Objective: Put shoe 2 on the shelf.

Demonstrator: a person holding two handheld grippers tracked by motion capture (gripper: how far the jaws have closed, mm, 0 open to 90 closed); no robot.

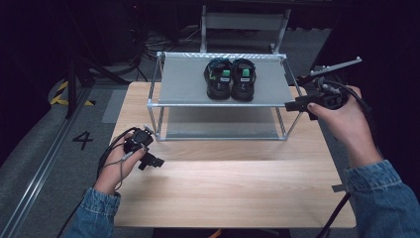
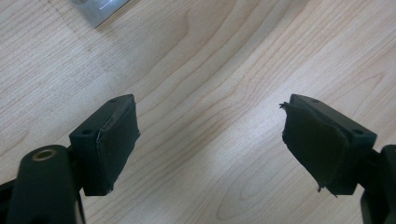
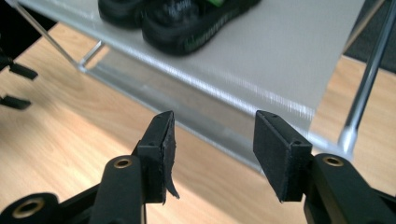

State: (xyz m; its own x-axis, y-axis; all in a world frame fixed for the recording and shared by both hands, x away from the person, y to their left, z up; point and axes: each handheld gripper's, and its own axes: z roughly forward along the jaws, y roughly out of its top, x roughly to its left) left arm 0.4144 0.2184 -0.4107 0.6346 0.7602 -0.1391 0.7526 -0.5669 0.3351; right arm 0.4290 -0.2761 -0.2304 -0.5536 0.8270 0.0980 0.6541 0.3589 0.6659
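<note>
With the pair of black shoes (image 1: 230, 78) side by side on the rack's (image 1: 163, 103) top shelf, the right gripper (image 1: 294, 105), jaws wide and empty, should stay level beside it while the left gripper (image 1: 152, 161) idles open over the table (image 1: 223, 188)

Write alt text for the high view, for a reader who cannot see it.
A pair of black shoes with green tags stands side by side on the top shelf of a metal rack at the back of a wooden table. A person's right tongs hover open at the rack's right end, while the left tongs rest low over the table near the rack's front left leg.
</note>
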